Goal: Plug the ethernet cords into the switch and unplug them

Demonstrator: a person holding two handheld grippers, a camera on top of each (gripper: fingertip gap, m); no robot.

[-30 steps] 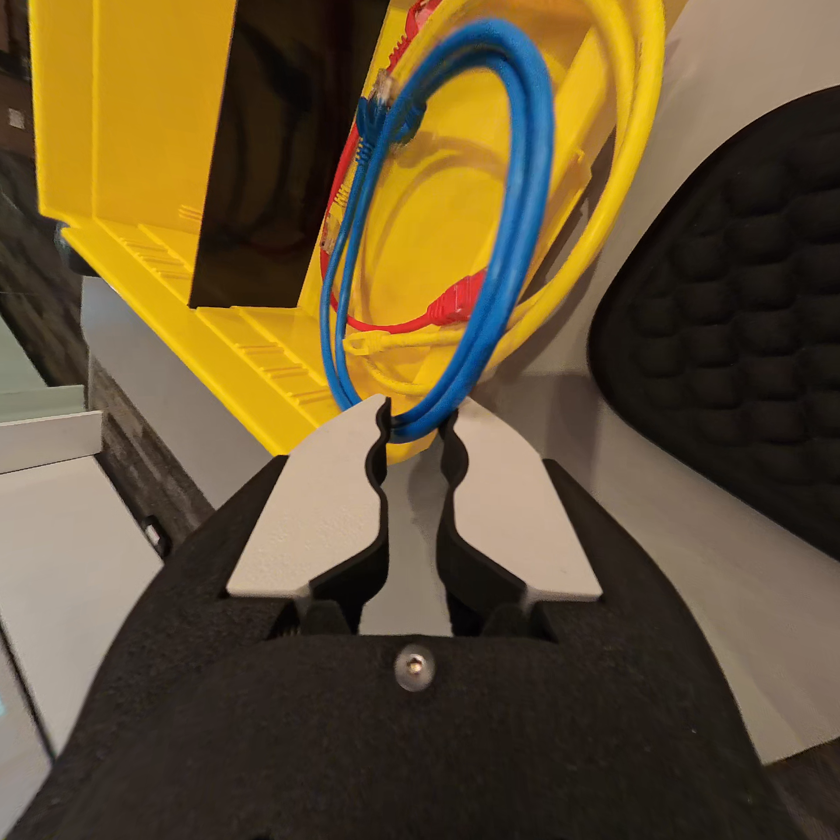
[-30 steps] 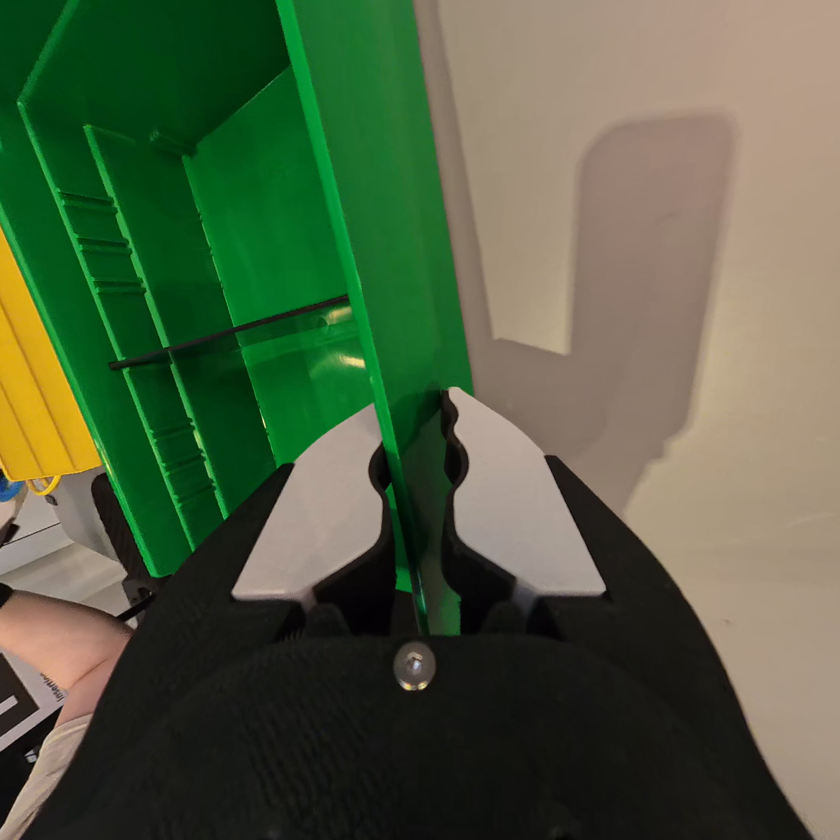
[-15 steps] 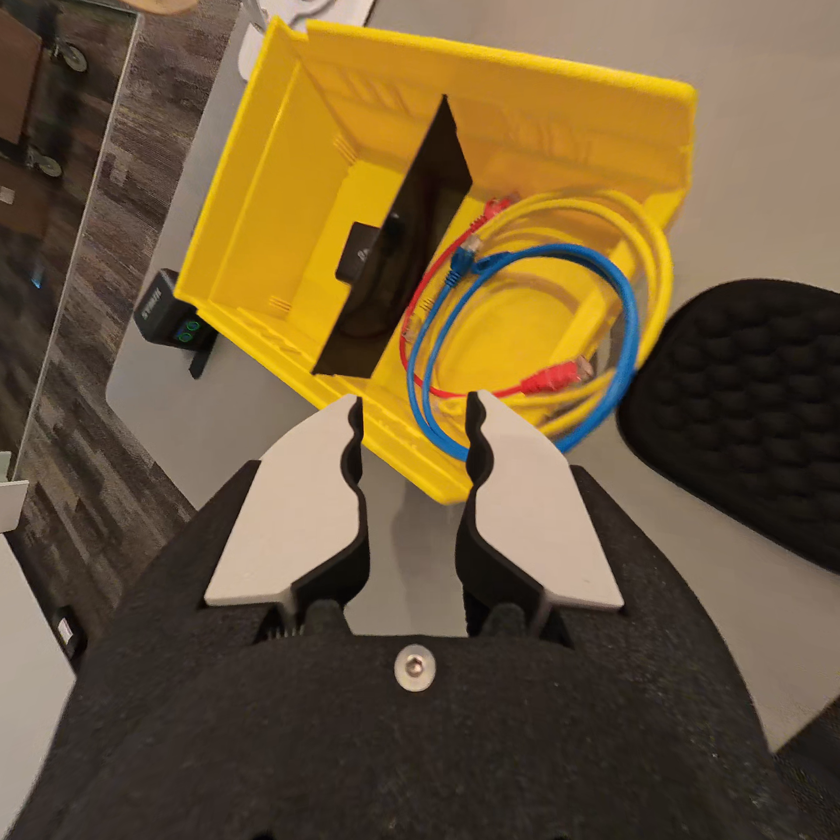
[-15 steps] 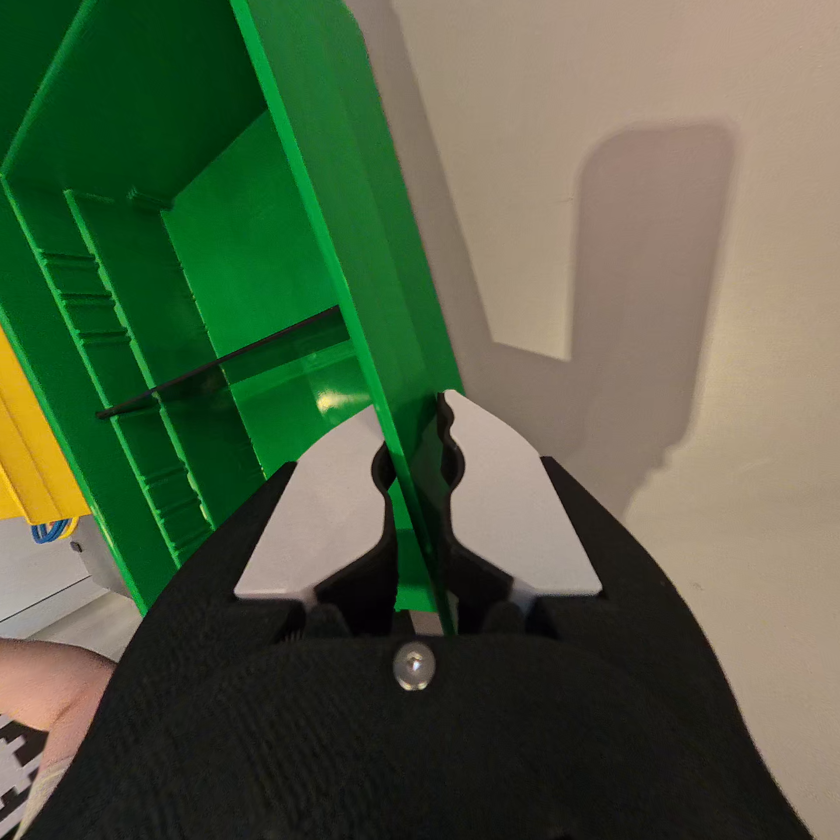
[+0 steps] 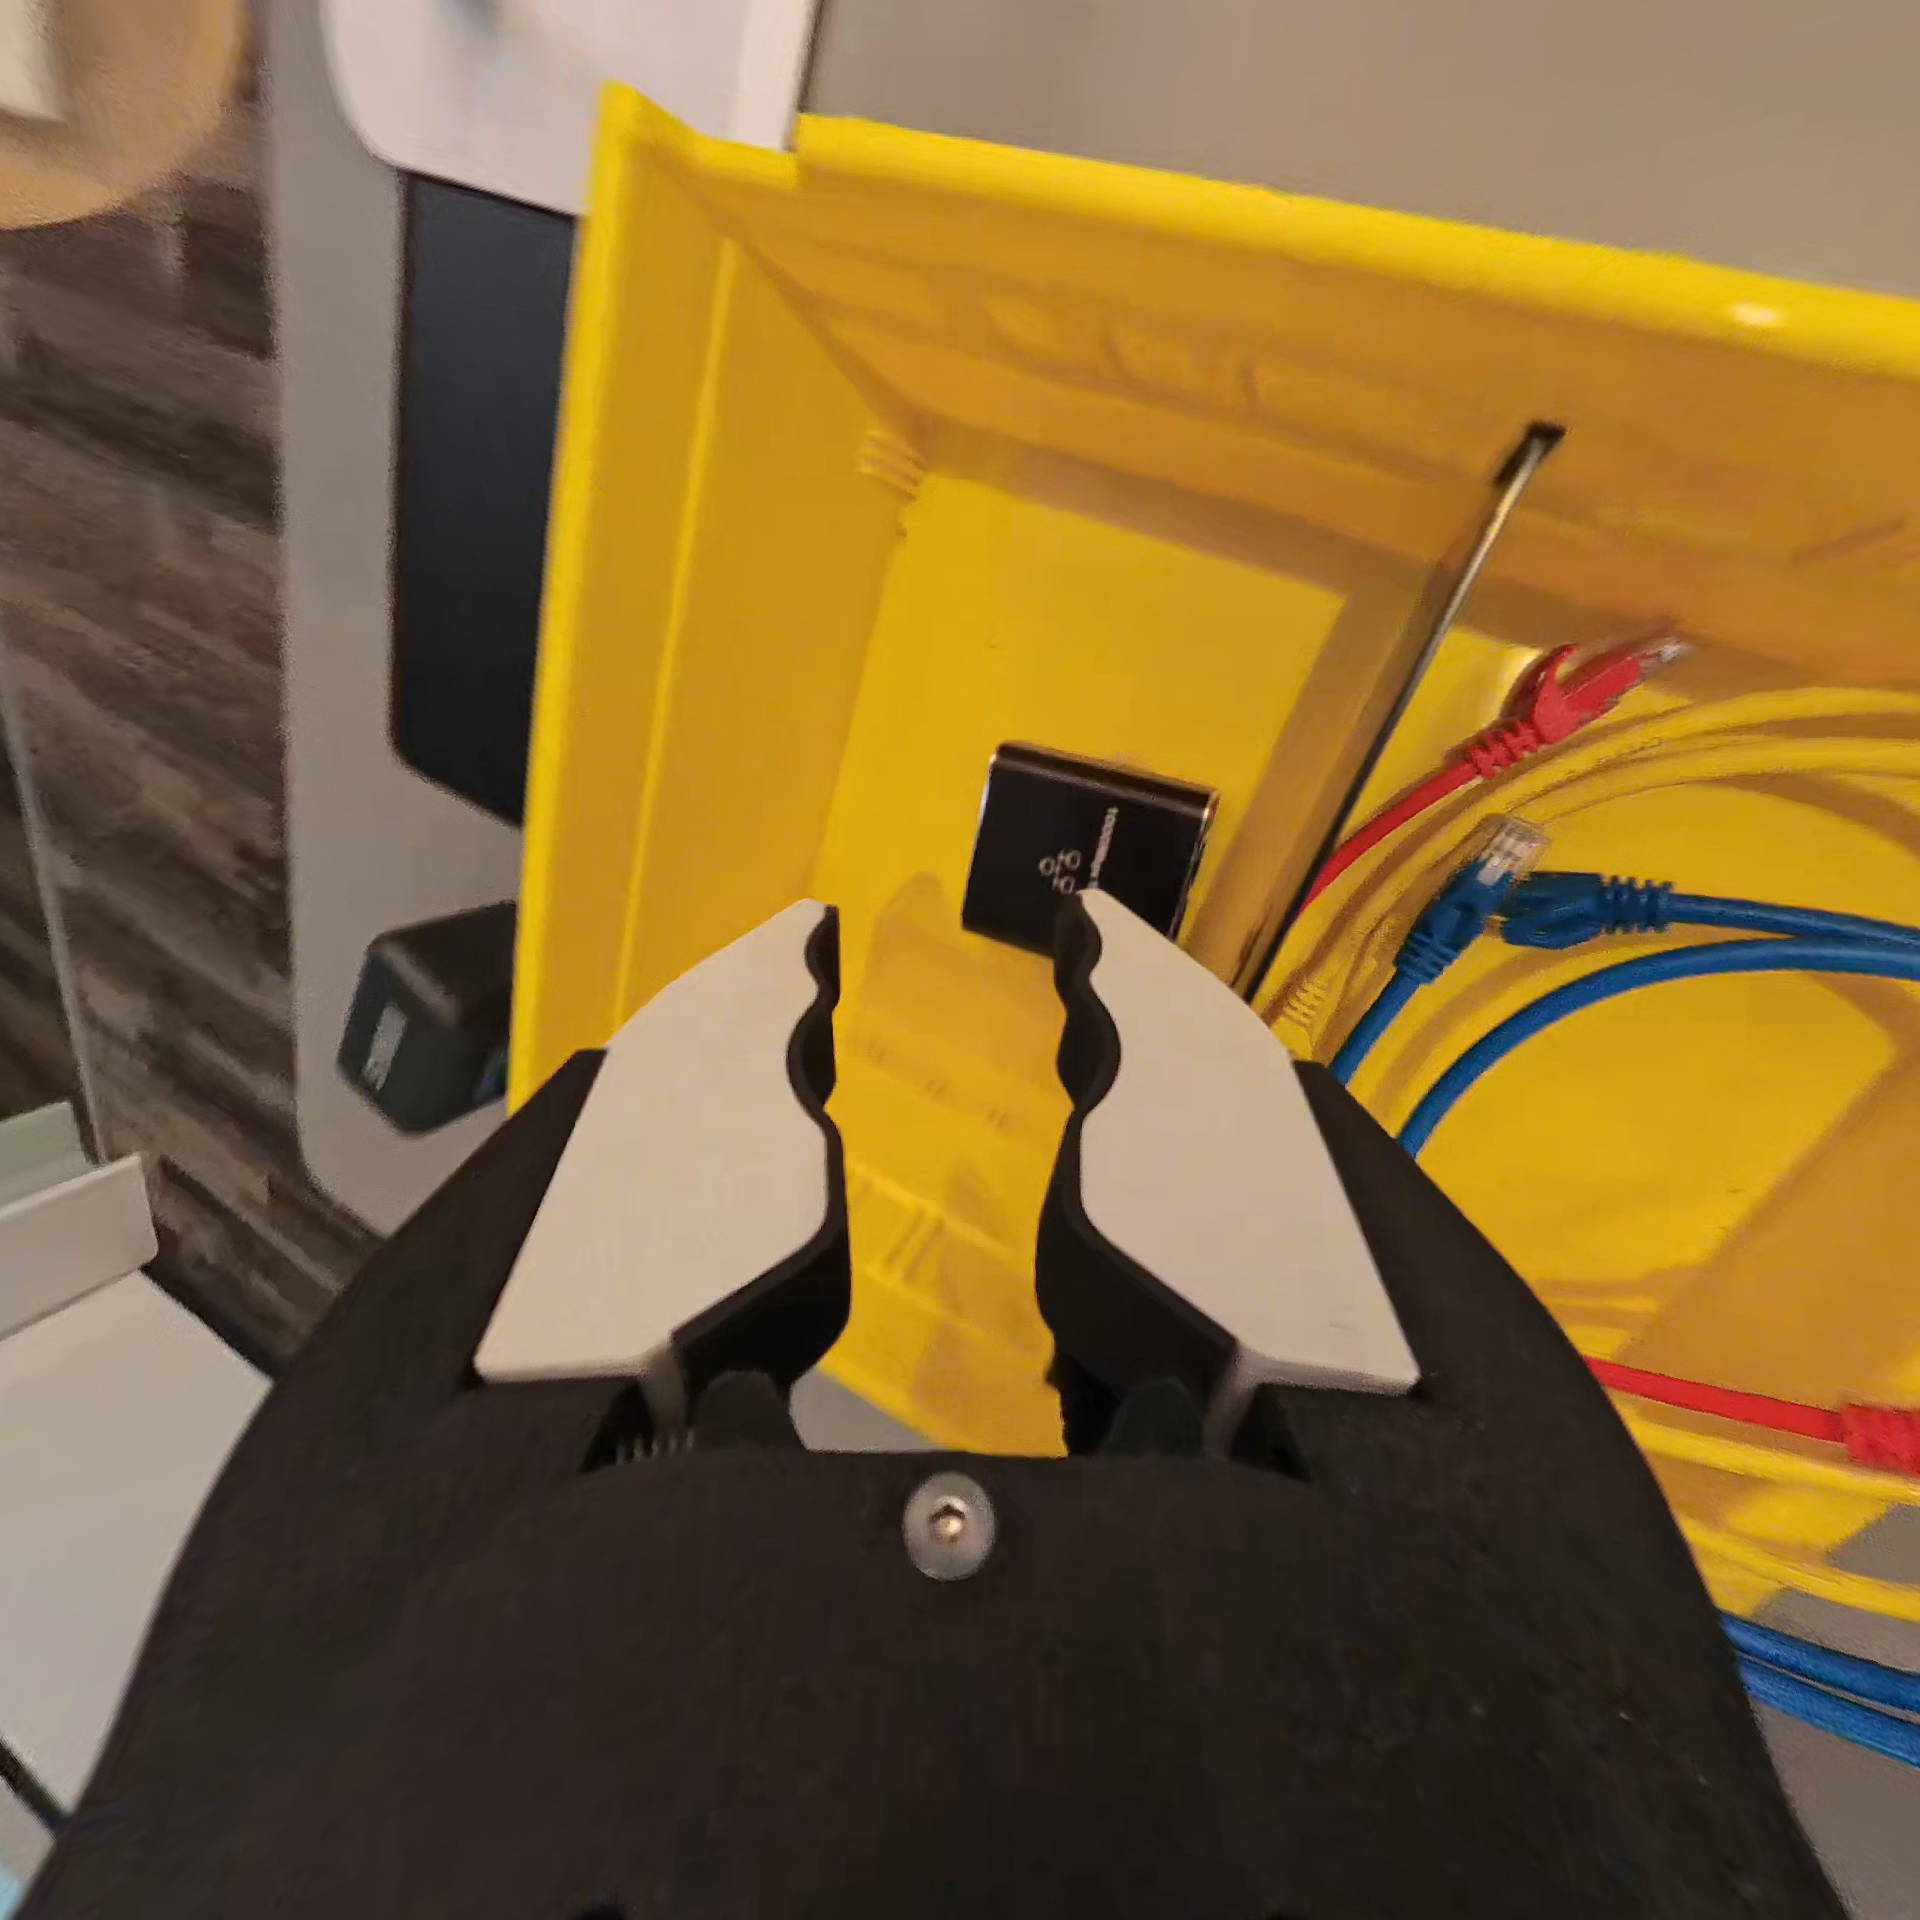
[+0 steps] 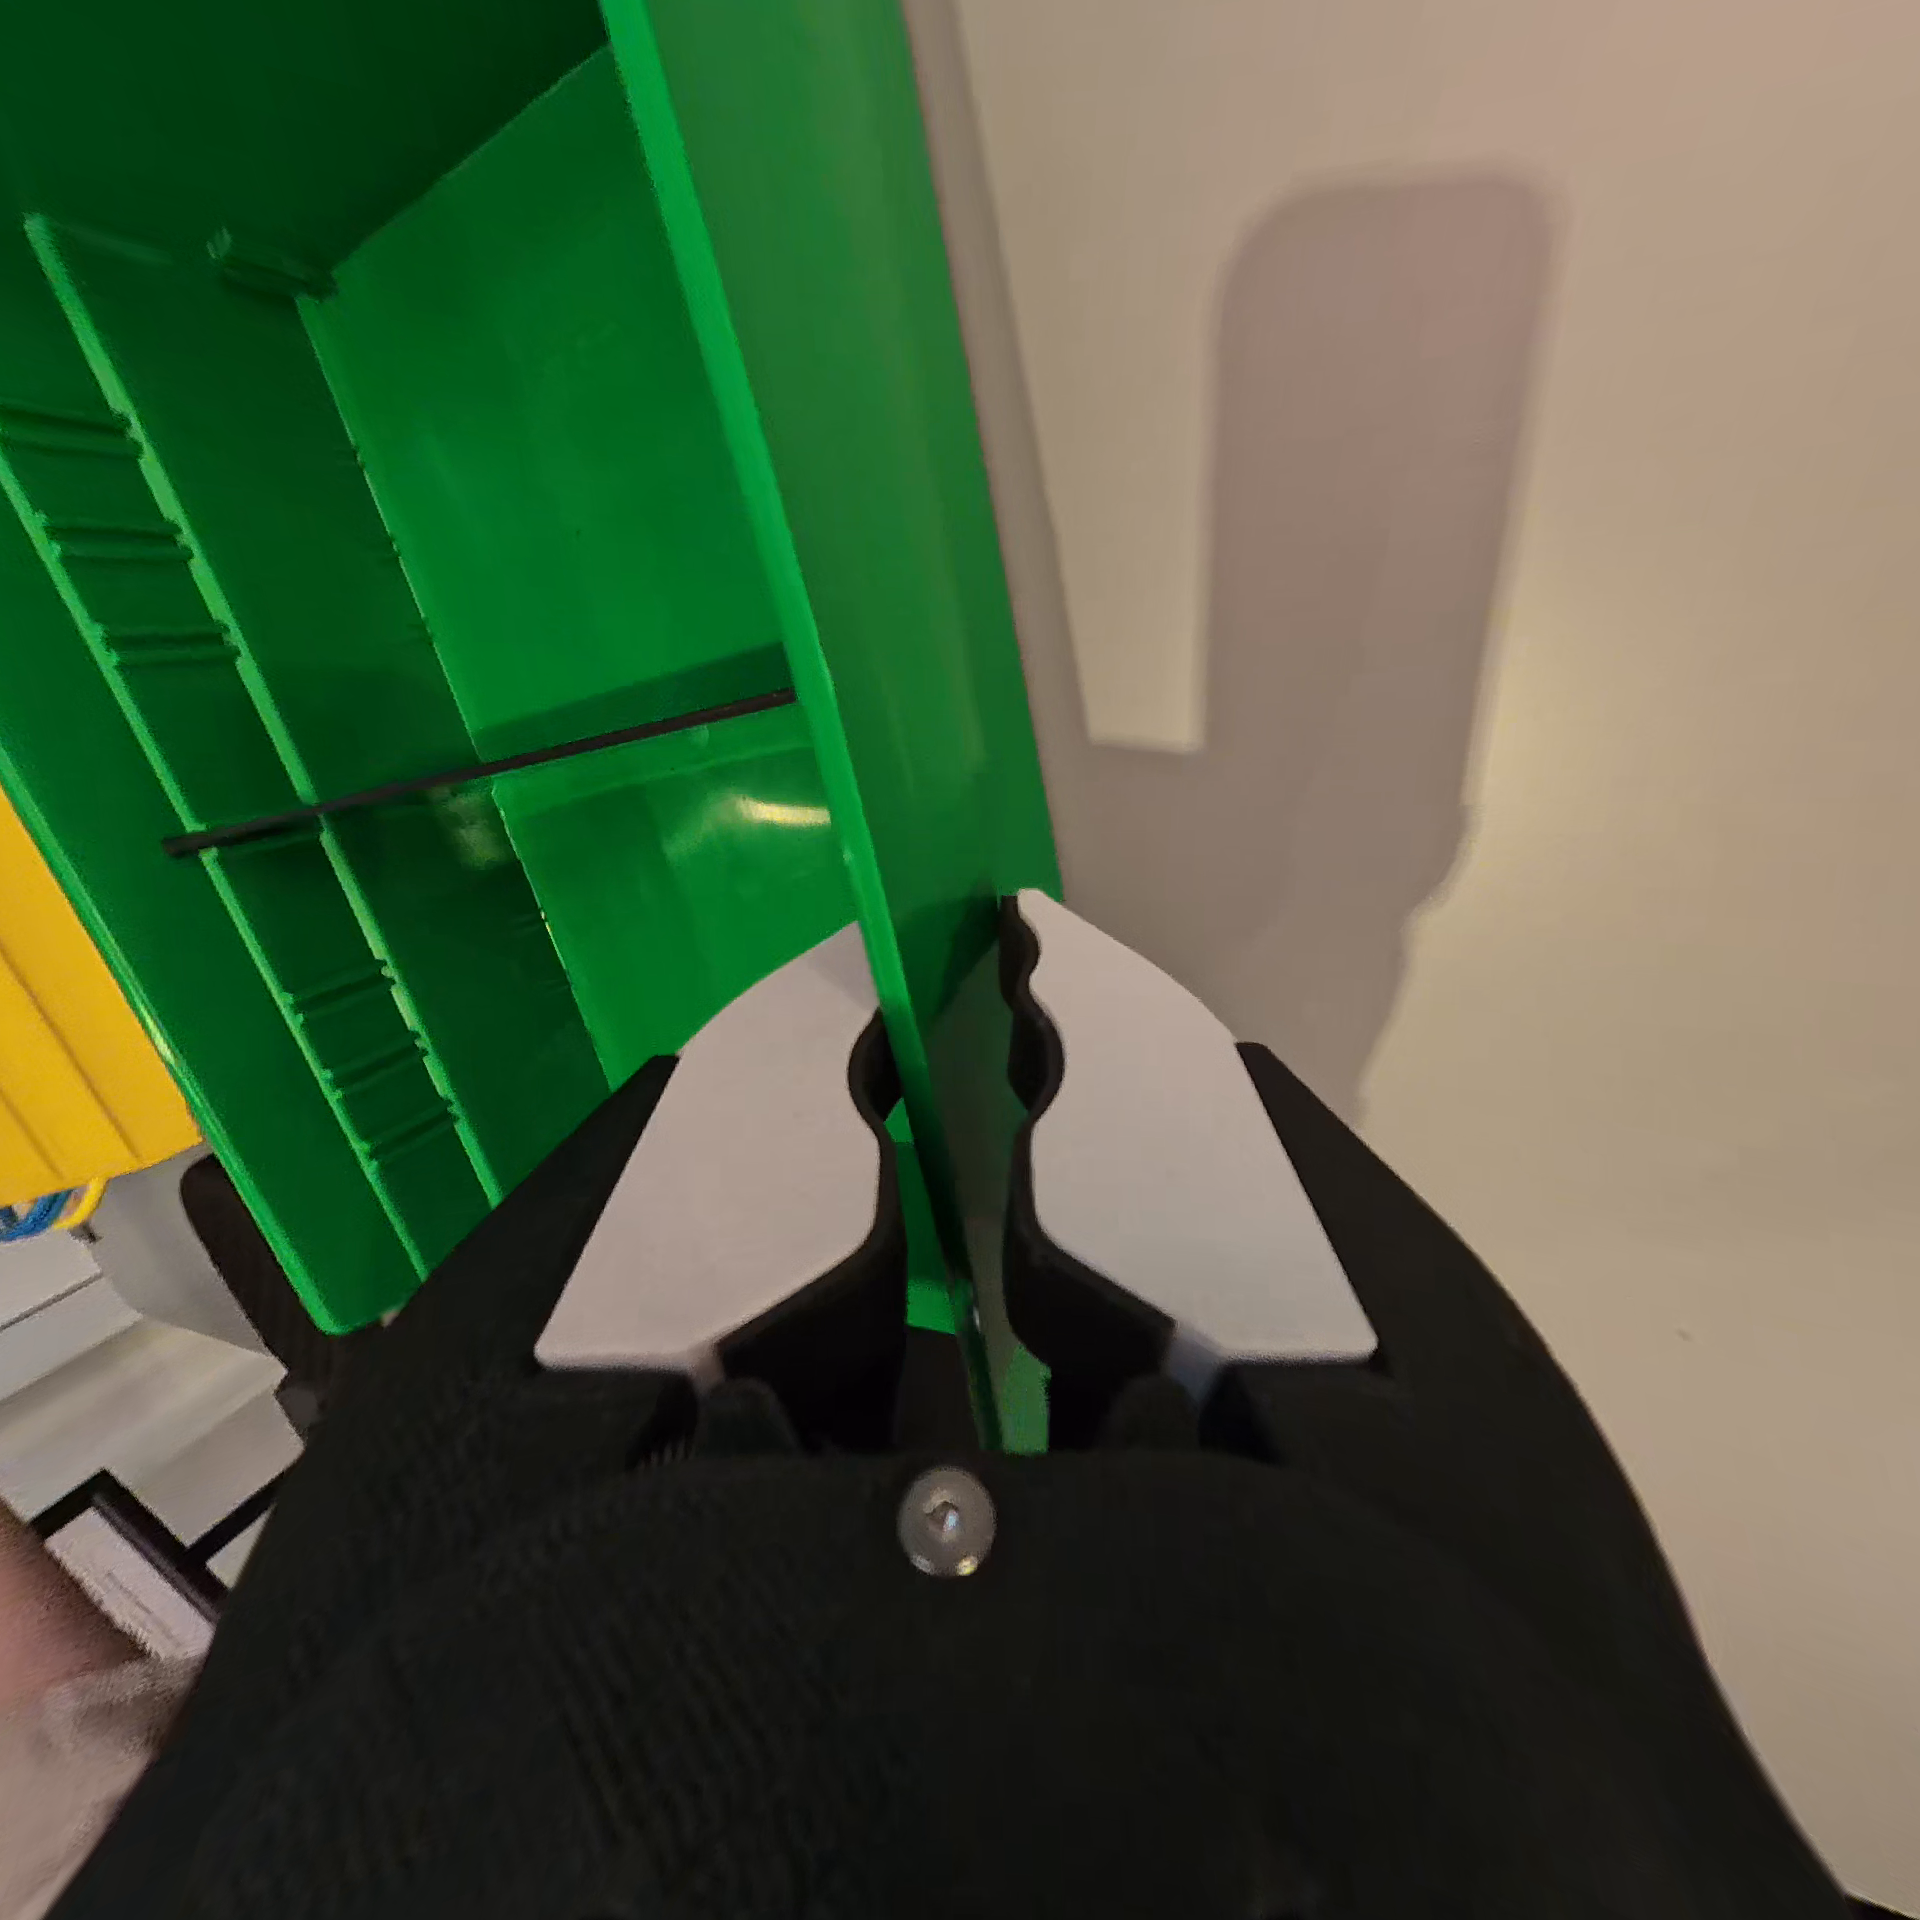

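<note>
- The switch (image 5: 1091, 847), a small black box, lies on the floor of the yellow bin (image 5: 727, 644), in the compartment left of the bin's thin black divider (image 5: 1444, 623). It looks light, rigid and smooth-skinned, so expect it to slide; pinch it across its flat sides.
- The ethernet cords lie right of that divider: blue cord (image 5: 1621, 987), red cord (image 5: 1455, 769) and yellow cord (image 5: 1766, 748), coiled together. They look limp and springy. Take each by its stiff plug boot, not the cable.
- Your left gripper (image 5: 945, 914) hangs spread apart with nothing in it, just this side of the switch. A second ago it was pinching the blue coil; now that coil is back in the bin.
- Your right gripper (image 6: 935, 935) is clamped on the side wall of the green bin (image 6: 582, 468), which shows beside the yellow bin, much as it was a second ago.
</note>
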